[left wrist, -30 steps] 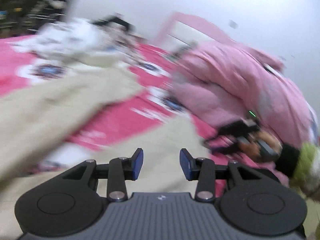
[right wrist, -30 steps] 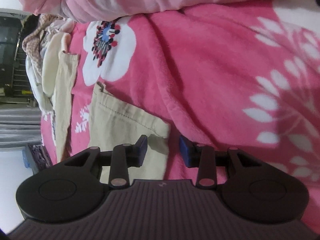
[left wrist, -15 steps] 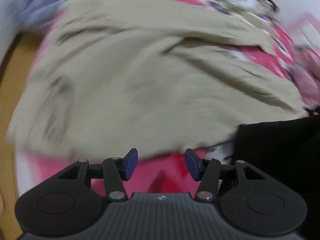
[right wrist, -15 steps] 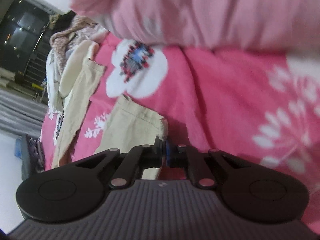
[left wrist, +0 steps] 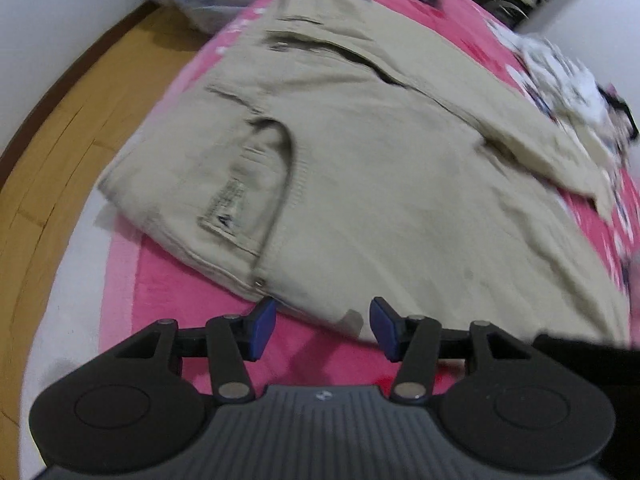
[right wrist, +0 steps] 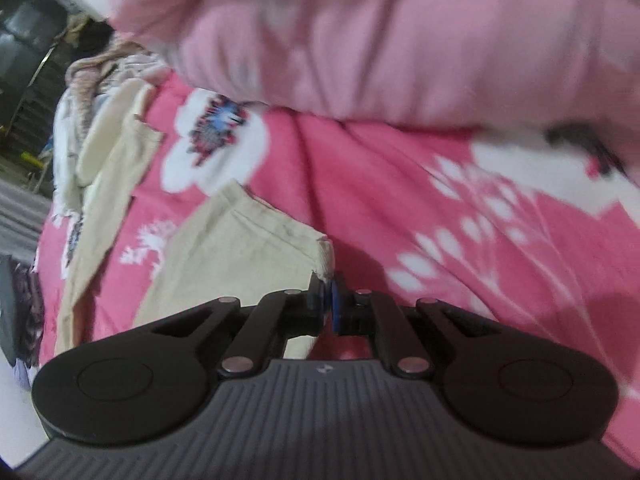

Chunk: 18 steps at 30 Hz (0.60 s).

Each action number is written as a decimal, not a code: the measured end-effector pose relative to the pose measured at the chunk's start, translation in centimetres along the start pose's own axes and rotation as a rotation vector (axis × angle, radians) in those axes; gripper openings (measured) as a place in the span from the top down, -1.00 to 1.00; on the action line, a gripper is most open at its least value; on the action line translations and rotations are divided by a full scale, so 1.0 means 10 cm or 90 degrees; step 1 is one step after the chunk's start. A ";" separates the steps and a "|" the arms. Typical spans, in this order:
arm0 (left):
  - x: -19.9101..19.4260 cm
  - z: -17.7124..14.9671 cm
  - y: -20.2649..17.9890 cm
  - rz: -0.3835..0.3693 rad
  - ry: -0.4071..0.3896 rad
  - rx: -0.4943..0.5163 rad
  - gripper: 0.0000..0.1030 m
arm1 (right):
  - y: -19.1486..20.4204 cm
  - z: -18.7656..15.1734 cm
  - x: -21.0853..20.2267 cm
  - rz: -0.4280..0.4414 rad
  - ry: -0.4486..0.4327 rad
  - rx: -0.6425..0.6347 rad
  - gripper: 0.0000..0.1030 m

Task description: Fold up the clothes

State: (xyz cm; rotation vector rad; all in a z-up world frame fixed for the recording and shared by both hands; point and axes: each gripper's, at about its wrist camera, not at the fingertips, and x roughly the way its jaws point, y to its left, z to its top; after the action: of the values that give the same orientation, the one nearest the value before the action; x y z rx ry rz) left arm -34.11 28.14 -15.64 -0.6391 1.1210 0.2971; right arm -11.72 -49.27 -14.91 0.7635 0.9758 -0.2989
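A bed takes up most of both views, covered by a bright pink blanket point(left wrist: 192, 292) printed with white flowers and leaf sprays. In the left wrist view a strip of wooden floor point(left wrist: 60, 152) runs along the bed's edge beside a white wall.

Across the blanket lie beige trousers point(left wrist: 360, 184), spread flat with the waistband nearest the left camera; a side pocket with a small sewn label and a metal rivet show near that end, and the legs stretch away toward the far side of the bed. In the right wrist view the hem of one trouser leg lies on the blanket, its corner lifted slightly off the surface.

A pale pink quilt point(right wrist: 400, 36) is bunched above the blanket at the top of the right wrist view, blurred. A heap of other clothes point(right wrist: 100, 92), cream and patterned, sits at the far left of that view, beyond the second trouser leg; the left wrist view shows a blurred white pile at its upper right.

The left tool point(left wrist: 322, 328) hovers just above the blanket at the waistband edge, its blue pads wide apart and gripping nothing. The right tool point(right wrist: 328, 302) is pressed together on the corner of the trouser hem, a sliver of beige cloth caught between its pads.
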 end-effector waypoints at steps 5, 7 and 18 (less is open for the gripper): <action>0.10 0.06 0.08 0.012 -0.009 -0.049 0.02 | -0.13 -0.10 -0.08 -0.020 -0.004 0.006 0.97; 0.12 0.08 0.06 0.021 -0.008 -0.041 0.02 | -0.18 -0.12 -0.06 -0.028 -0.004 0.014 0.97; 0.12 0.10 -0.01 0.055 -0.001 0.003 0.01 | -0.29 -0.20 0.00 -0.054 -0.027 -0.023 0.97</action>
State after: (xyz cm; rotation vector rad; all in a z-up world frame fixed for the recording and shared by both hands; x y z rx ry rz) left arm -32.83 28.60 -16.42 -0.5879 1.1494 0.3688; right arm -14.60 -49.95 -16.88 0.6812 0.9725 -0.3677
